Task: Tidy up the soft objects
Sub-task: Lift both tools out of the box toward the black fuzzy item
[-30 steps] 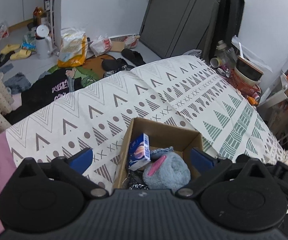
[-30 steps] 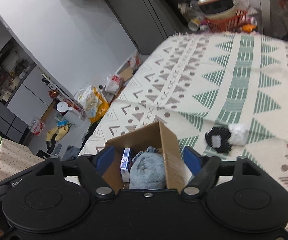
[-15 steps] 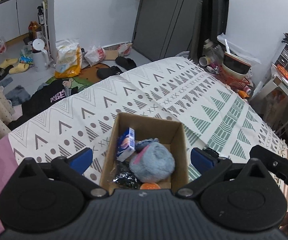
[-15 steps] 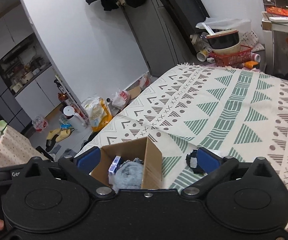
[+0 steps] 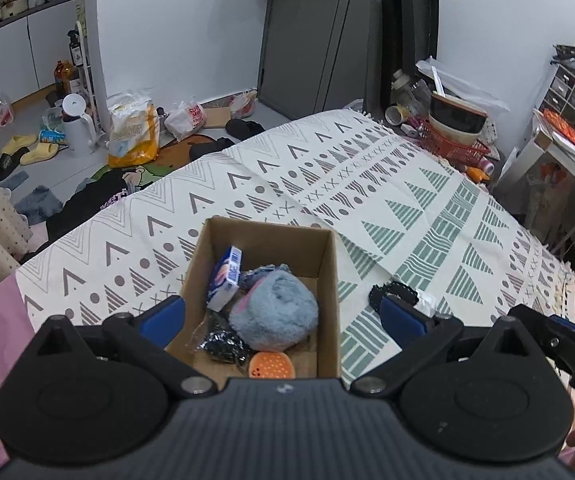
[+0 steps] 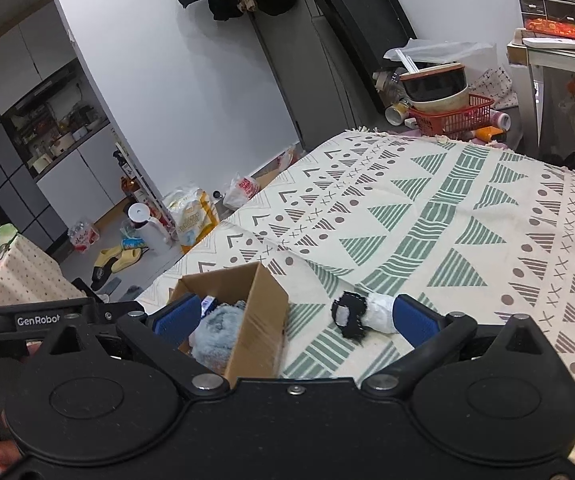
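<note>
An open cardboard box [image 5: 263,236] stands on a patterned cloth [image 5: 407,208] spread over the work surface. Inside the box lie a fluffy blue plush item [image 5: 275,316], a blue and white carton [image 5: 225,278] leaning against the left wall, a dark crinkled packet [image 5: 221,344] and an orange perforated object [image 5: 271,366] at the near wall. A black and white fabric item [image 6: 361,314] lies on the cloth just right of the box, apart from it.

Left gripper [image 5: 281,316]: jaws spread wide, holding nothing, hovering above the box with one blue finger on each side of it.

Right gripper [image 6: 295,316]: jaws fully spread and empty; the box's right wall and the black and white fabric item appear between its fingers, neither touched
</note>
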`<state>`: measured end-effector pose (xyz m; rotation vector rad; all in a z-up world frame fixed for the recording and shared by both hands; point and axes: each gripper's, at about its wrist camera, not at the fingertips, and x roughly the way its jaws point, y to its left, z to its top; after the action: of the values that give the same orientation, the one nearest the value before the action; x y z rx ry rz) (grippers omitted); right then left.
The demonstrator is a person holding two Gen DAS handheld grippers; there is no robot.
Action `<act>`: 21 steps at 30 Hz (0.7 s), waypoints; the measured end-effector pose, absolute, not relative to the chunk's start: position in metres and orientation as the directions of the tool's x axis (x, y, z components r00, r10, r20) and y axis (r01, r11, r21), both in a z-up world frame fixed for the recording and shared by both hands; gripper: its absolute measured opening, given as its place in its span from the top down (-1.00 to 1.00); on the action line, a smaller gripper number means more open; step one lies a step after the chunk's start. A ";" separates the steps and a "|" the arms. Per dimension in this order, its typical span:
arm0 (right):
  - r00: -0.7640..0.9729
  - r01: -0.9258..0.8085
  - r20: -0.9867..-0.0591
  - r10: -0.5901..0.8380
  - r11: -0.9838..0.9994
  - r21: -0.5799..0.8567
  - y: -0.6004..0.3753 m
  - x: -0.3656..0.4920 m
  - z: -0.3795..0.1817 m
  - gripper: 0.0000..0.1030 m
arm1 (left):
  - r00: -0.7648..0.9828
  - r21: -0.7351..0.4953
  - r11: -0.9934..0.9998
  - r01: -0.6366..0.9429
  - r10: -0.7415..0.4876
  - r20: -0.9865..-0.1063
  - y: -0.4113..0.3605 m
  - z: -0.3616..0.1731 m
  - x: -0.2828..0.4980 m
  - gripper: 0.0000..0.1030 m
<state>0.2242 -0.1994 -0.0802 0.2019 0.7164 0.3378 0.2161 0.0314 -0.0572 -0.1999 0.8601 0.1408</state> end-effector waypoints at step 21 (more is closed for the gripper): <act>0.693 -0.187 -0.613 0.380 0.916 0.356 -0.273 0.232 -0.115 -1.00 | 0.650 -0.051 0.989 -0.139 0.052 -0.758 -0.045 -0.069 0.232 -0.82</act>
<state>0.2315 -0.2726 -0.1146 0.2762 0.7420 0.3208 0.2317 -0.0447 -0.0691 -0.1077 0.8571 0.1088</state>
